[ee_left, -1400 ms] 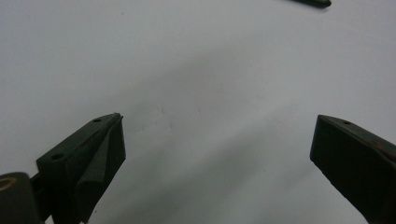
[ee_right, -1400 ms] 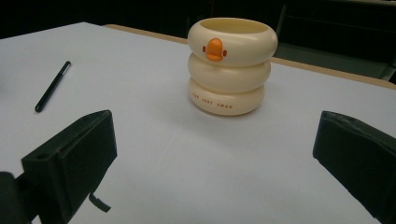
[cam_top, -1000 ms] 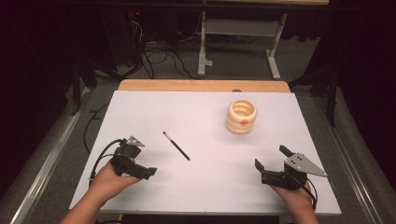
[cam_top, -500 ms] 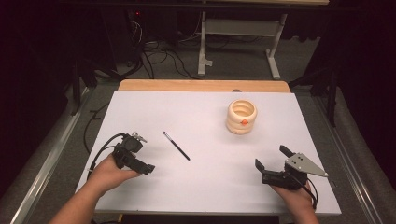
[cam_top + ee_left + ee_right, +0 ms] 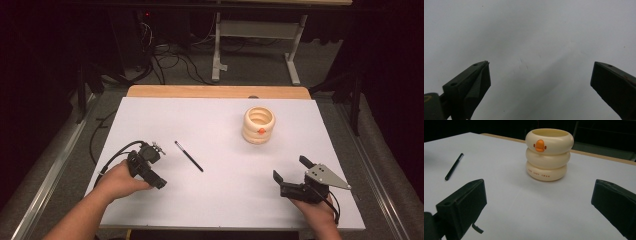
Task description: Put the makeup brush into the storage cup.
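A thin black pen point(image 5: 189, 156) lies at a slant on the white table point(image 5: 210, 120), left of centre. A cream ringed pen cup with an orange duck beak point(image 5: 259, 125) stands upright at the back right. My left gripper point(image 5: 149, 167) is just left of the pen, tipped down at the bare table top, open and empty point(image 5: 541, 65). My right gripper point(image 5: 291, 169) rests near the front right edge, open and empty point(image 5: 540, 185). It faces the cup point(image 5: 549, 155), with the pen point(image 5: 454, 166) off to its left.
A wooden strip point(image 5: 215, 91) borders the table's far edge. Beyond it stand a white metal table frame point(image 5: 255, 45) and loose cables point(image 5: 165, 55) on the dark floor. Metal rails point(image 5: 55, 165) run along both sides of the table.
My left hand has moved slightly forward and toward the pen, and its gripper has turned downward at the table. The right gripper, pen and cup have stayed still.
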